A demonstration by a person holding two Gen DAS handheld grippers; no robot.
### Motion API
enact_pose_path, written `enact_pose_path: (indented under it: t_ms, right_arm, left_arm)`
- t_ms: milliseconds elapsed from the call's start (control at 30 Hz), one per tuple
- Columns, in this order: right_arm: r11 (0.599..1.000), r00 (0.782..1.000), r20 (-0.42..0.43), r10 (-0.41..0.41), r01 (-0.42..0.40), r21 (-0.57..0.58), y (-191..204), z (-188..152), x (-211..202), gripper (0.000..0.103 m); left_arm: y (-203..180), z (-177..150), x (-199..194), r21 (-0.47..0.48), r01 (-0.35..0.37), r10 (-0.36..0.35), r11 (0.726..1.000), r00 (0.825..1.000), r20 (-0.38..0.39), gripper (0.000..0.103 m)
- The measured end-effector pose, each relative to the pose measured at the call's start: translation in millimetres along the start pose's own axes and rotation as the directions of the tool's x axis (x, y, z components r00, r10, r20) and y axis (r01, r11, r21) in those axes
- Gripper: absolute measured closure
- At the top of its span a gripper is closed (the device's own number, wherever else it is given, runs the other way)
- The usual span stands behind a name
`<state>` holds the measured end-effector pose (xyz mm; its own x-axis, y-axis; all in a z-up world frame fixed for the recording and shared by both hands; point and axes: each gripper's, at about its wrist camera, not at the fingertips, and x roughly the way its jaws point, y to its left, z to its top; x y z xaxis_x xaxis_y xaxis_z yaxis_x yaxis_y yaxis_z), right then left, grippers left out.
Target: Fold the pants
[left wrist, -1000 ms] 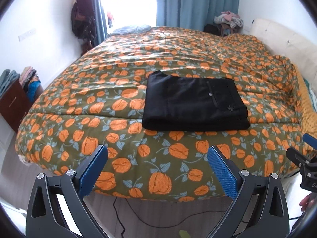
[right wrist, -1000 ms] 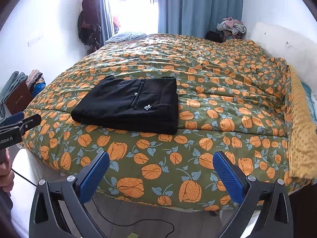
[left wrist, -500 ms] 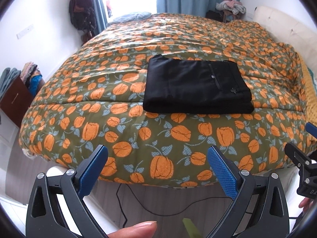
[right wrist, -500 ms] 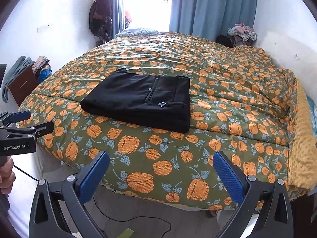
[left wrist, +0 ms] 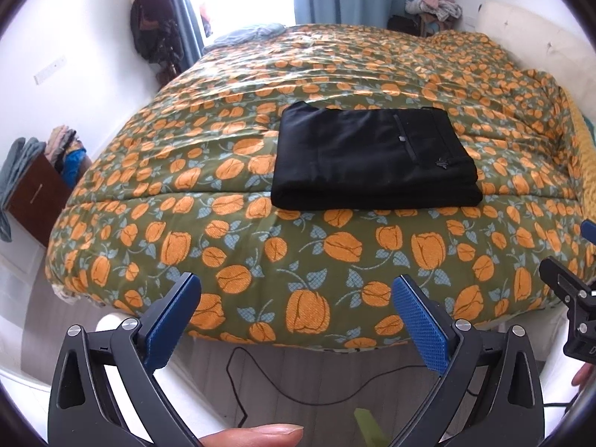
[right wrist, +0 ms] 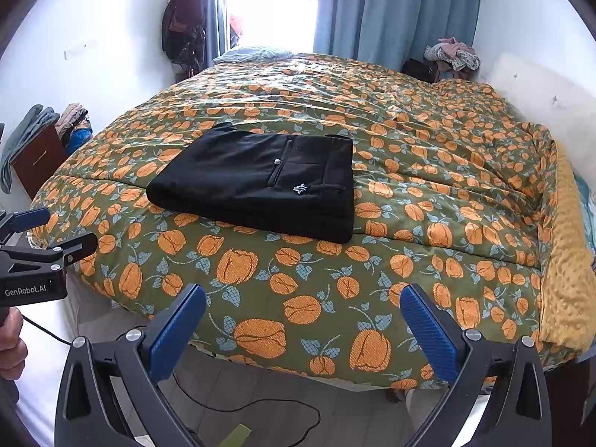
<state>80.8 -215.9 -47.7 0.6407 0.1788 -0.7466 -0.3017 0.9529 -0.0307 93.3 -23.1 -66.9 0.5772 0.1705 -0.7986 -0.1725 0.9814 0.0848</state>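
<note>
Overall, bed w/ olive quilt printed in orange tulips [left wrist: 260, 246] carries the black folded pants [left wrist: 372, 164], a flat rectangle near the quilt's front edge, centre. Left gripper [left wrist: 294, 320] and right gripper [right wrist: 303, 322]: fingers spread wide, empty, well off the front edge. Risk: a re-grab catching only the top layer would undo the fold; a dragged quilt would skew it.

Left hand-held gripper [left wrist: 294, 298] and right hand-held gripper [right wrist: 302, 309] both gape wide, holding nothing.
</note>
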Motion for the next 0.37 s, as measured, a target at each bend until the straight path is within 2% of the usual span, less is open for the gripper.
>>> enact_pose_path:
  t_ms: [367]
  right_arm:
    - [1.000,1.000,-0.004,0.001,-0.001,0.010,-2.1,-1.1,3.0,0.000]
  left_arm:
    - [-6.6,-1.6,-1.7,0.036,0.004,-0.004,0.999,1.000,0.017,0.001]
